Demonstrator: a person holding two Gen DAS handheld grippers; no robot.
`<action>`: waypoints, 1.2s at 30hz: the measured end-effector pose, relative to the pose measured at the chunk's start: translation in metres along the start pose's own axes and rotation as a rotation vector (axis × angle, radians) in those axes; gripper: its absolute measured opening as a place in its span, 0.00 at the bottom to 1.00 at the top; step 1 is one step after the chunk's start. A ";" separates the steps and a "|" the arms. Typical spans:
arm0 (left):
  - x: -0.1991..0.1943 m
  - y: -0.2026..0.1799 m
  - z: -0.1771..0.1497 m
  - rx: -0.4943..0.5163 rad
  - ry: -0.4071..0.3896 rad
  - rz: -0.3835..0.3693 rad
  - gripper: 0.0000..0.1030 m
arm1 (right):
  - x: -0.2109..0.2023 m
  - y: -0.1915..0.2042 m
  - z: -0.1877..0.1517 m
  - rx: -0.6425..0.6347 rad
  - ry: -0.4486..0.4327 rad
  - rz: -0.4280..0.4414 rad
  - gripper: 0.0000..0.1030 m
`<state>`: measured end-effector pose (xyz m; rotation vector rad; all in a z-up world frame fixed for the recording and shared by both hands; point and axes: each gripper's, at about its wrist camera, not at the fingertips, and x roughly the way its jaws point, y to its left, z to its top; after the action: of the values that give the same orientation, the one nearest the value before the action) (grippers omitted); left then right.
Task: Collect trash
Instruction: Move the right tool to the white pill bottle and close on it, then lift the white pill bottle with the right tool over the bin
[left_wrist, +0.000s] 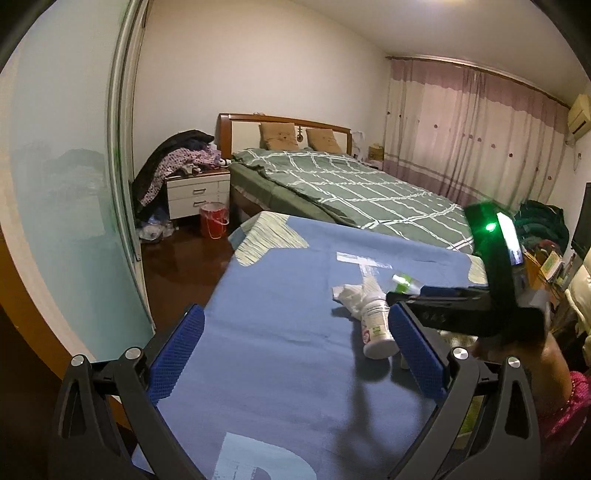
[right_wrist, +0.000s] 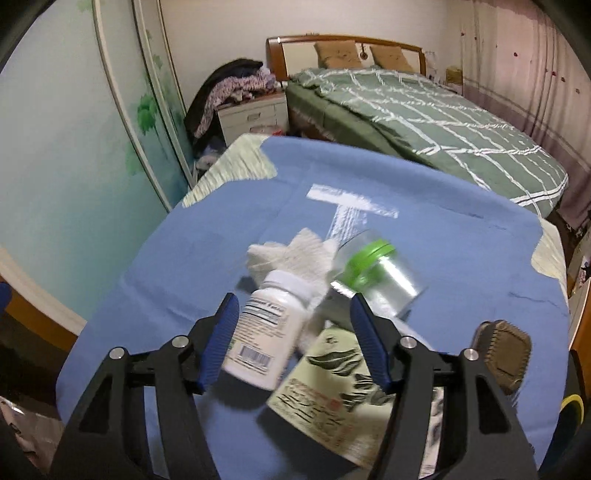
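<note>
Trash lies in a heap on the blue-clothed table (right_wrist: 155, 288): a white pill bottle (right_wrist: 264, 328) on its side, a crumpled white tissue (right_wrist: 291, 254), a clear jar with a green lid (right_wrist: 373, 269) and a printed paper packet (right_wrist: 332, 395). My right gripper (right_wrist: 291, 339) is open, its blue pads either side of the pill bottle, touching nothing that I can tell. In the left wrist view the bottle (left_wrist: 376, 328), the tissue (left_wrist: 351, 295) and the jar (left_wrist: 404, 282) lie ahead right. My left gripper (left_wrist: 295, 350) is open and empty over the cloth; the right gripper body (left_wrist: 480, 306) reaches in from the right.
A brown brush-like object (right_wrist: 506, 354) lies at the table's right. Clear tape strips (right_wrist: 351, 203) are stuck on the cloth. Beyond are a green-checked bed (left_wrist: 351, 184), a white nightstand with clothes (left_wrist: 197, 192), a red bucket (left_wrist: 213, 219) on the floor and a sliding glass door (left_wrist: 74, 184) at left.
</note>
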<state>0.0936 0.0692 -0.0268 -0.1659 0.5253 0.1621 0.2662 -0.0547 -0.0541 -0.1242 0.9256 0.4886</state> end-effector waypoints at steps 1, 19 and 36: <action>-0.001 0.001 0.000 0.000 -0.001 0.002 0.95 | 0.003 0.003 0.000 0.002 0.013 0.007 0.58; -0.002 -0.001 -0.003 0.004 0.010 -0.019 0.95 | 0.019 0.014 -0.012 0.014 0.070 0.020 0.48; -0.012 -0.010 -0.002 0.020 -0.007 -0.021 0.95 | -0.022 0.006 -0.029 0.064 -0.023 0.106 0.44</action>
<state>0.0847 0.0575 -0.0214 -0.1515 0.5178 0.1369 0.2311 -0.0656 -0.0532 -0.0114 0.9276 0.5567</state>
